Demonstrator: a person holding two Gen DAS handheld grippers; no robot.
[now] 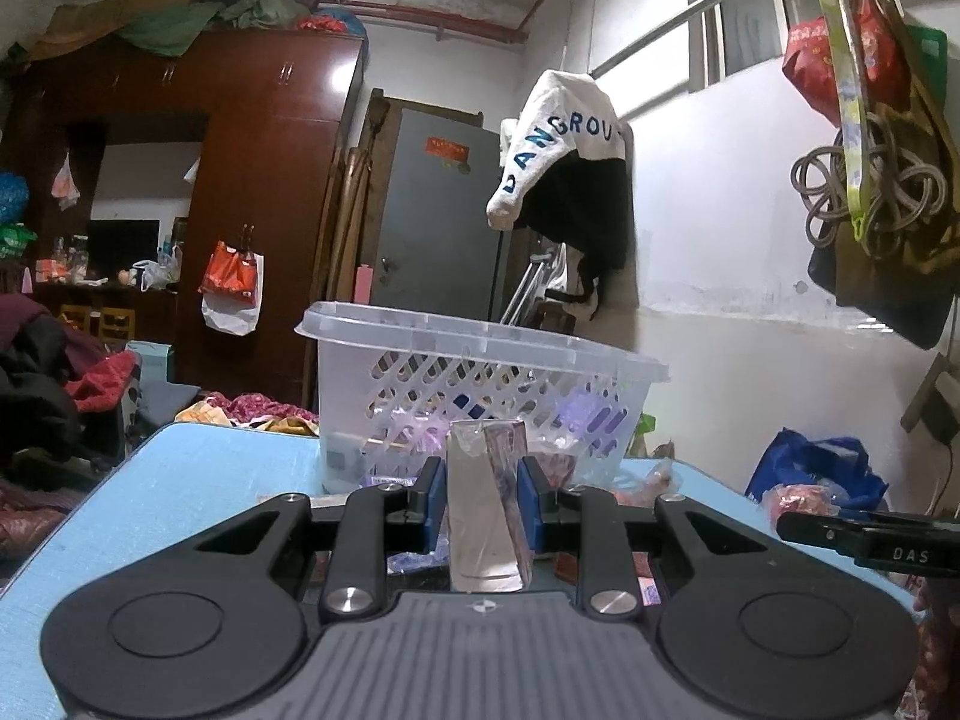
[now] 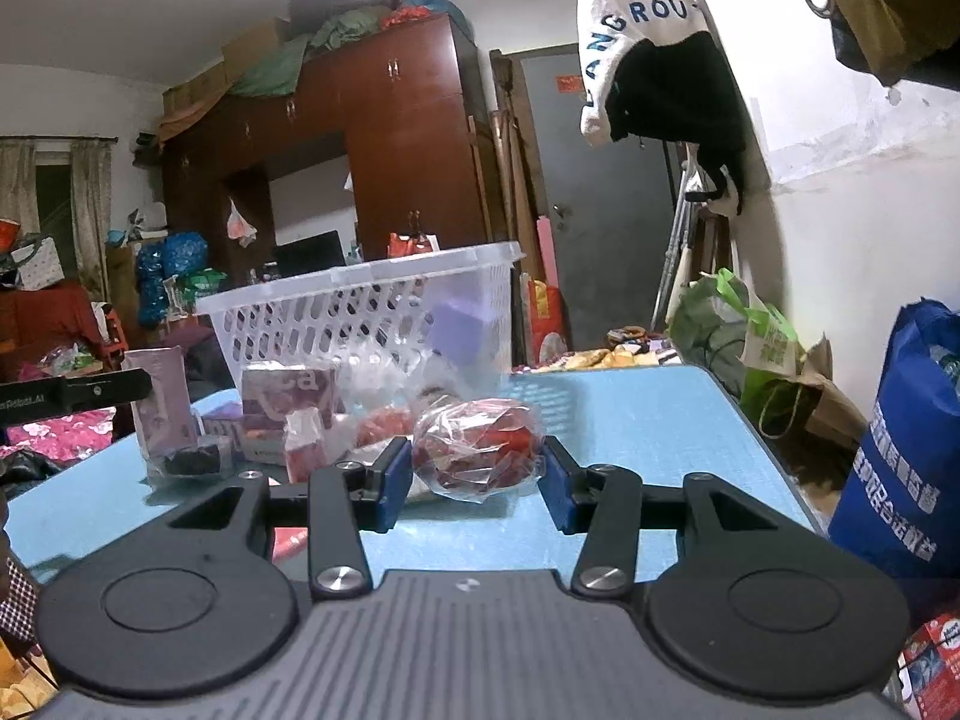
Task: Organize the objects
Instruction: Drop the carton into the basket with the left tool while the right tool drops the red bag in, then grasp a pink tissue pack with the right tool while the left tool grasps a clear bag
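My left gripper (image 1: 483, 498) is shut on a tall purple-and-grey carton (image 1: 486, 516), its blue pads pressed on both sides. It holds the carton upright just in front of the clear lattice basket (image 1: 480, 336) on the blue table (image 1: 180, 480). In the right wrist view the same carton (image 2: 162, 402) shows at the left, in front of the left gripper's black finger. My right gripper (image 2: 477, 480) has its pads against both sides of a clear bag of red fruit (image 2: 474, 450) that rests on the table (image 2: 630, 420). The basket (image 2: 360, 276) stands behind, with purple items inside.
A pink box (image 2: 288, 390), a small red-and-white packet (image 2: 306, 444) and other wrapped packets lie between the carton and the bag. A blue shopping bag (image 2: 900, 450) and a green bag (image 2: 732, 324) stand off the table's right edge. A white wall lies to the right.
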